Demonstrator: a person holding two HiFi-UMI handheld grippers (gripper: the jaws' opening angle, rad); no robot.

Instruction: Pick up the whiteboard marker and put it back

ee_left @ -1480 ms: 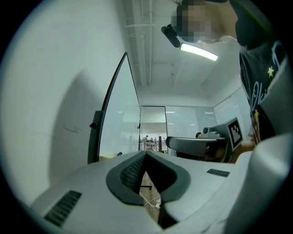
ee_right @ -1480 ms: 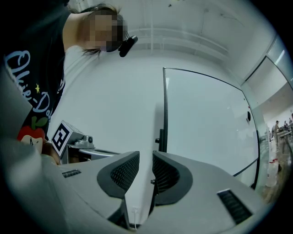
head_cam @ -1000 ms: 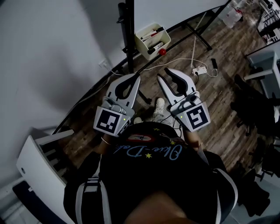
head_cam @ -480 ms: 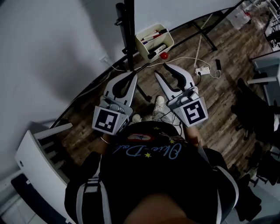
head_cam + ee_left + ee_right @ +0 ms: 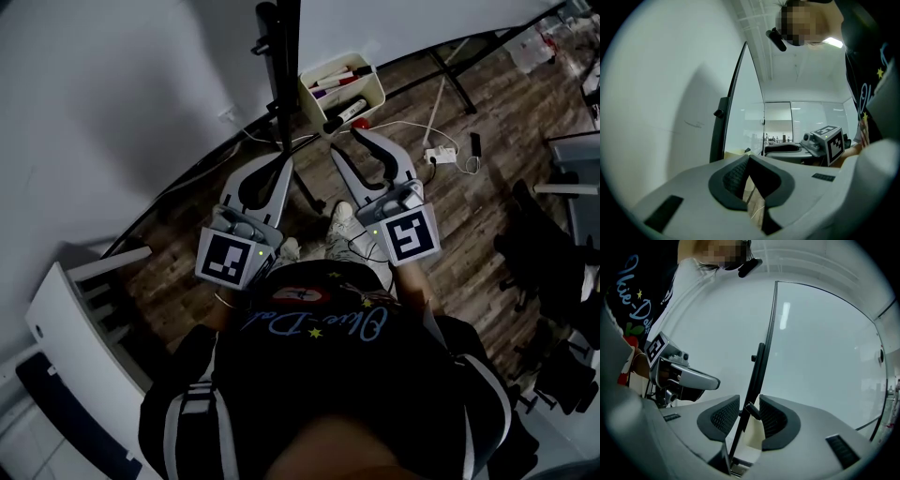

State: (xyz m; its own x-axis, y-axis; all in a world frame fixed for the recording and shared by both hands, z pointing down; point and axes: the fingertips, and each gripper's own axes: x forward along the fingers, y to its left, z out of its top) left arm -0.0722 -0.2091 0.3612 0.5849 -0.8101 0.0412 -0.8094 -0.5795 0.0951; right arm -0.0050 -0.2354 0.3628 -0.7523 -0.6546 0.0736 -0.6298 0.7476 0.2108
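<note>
The whiteboard marker (image 5: 345,113), white with a black cap, lay slanted along the near side of the cream box (image 5: 373,92). It was just beyond the tips of the right gripper (image 5: 345,142), whose empty jaws had just been opening. Red- and purple-capped markers (image 5: 339,75) lay behind it.

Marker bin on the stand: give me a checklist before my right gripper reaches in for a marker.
1. Right gripper open: ok; jaws have just been opening, nothing gripped.
2. Left gripper clear of the bin: ok; shut, empty, near the pole.
3. Markers present in bin: ok; several show.
4. Right gripper lined up with bin: ok; it shows beyond the jaws.
5. Marker caps on: cannot tell.
</note>
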